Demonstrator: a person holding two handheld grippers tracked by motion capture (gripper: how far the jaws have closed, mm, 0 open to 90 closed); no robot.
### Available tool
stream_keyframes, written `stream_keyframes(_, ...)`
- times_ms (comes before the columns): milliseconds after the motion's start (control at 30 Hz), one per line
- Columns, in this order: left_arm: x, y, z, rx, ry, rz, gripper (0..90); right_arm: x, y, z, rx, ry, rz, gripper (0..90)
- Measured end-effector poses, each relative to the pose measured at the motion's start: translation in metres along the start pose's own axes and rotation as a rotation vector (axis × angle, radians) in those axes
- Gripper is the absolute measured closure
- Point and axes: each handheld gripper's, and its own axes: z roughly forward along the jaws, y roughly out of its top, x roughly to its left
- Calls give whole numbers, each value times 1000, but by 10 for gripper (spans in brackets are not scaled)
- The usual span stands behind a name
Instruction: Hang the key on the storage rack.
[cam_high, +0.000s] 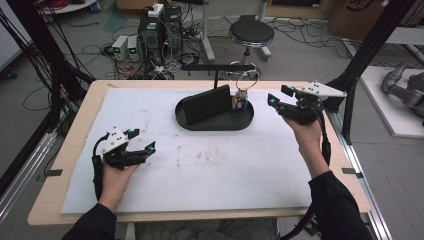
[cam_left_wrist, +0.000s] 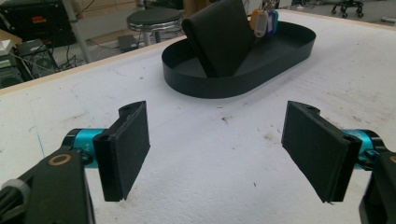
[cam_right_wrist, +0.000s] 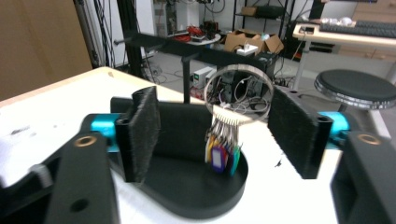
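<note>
A black oval tray sits at the back middle of the white mat. In it a black flat panel stands tilted. A metal key ring with coloured tags hangs over the tray's right end, below a black bar stand. My left gripper rests low at the front left, open and empty. The tray and panel lie ahead of its jaws. My right gripper is raised right of the tray, open, with the ring and tags framed between its pads, farther off.
A round black stool, computer boxes and tangled cables stand on the floor behind the table. A black frame post rises at the back right corner. The wooden table edge borders the mat.
</note>
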Motion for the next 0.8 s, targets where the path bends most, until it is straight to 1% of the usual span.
stream_keyframes(100,0,1,0,4,2,6,233,4,-16,-10,-1,1,14,304)
stream_keyframes(200,1,3,-2,-8,5,11,233,8,-34,-18,8,2,25,291)
stream_keyframes(267,0,4,-1,-13,7,12,233,11,-44,-22,16,17,40,283)
stream_keyframes(400,-1,5,0,-13,7,18,233,15,-62,-28,43,19,35,264)
stream_keyframes(533,-4,7,1,-27,5,29,233,13,-78,-30,70,9,50,232)
stream_keyframes(633,-5,8,1,-29,4,34,233,10,-89,-30,90,1,56,228)
stream_keyframes(800,-4,5,-1,-22,6,35,233,7,-96,-25,121,-2,66,221)
